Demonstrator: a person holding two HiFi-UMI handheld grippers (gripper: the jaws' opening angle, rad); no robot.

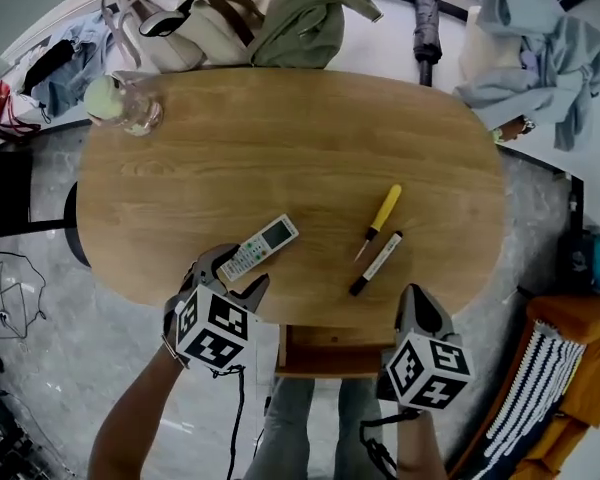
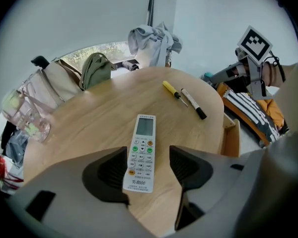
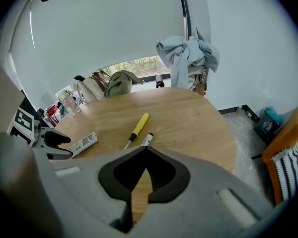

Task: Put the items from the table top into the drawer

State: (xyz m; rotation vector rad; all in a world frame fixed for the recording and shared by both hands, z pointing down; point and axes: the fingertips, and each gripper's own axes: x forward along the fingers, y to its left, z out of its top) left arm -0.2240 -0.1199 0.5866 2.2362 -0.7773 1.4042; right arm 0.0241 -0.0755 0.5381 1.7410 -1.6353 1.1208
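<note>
A white remote control (image 1: 259,247) (image 2: 141,150) lies on the oval wooden table (image 1: 280,138) near its front edge. My left gripper (image 1: 235,273) (image 2: 149,170) is open, one jaw on each side of the remote's near end, the pads clear of it. To the right lie a yellow-handled screwdriver (image 1: 382,215) (image 3: 137,126) and a black-capped white marker (image 1: 376,263) (image 3: 146,140). A wooden drawer (image 1: 325,353) stands pulled out under the front edge. My right gripper (image 1: 417,296) (image 3: 145,155) is shut and empty, beside the drawer's right end.
A glass jar (image 1: 125,103) stands at the table's far left. Bags (image 1: 220,18) and a folded umbrella (image 1: 427,28) lie beyond the far edge, grey clothing (image 1: 530,58) at the far right. An orange seat with a striped cushion (image 1: 570,368) is at the lower right.
</note>
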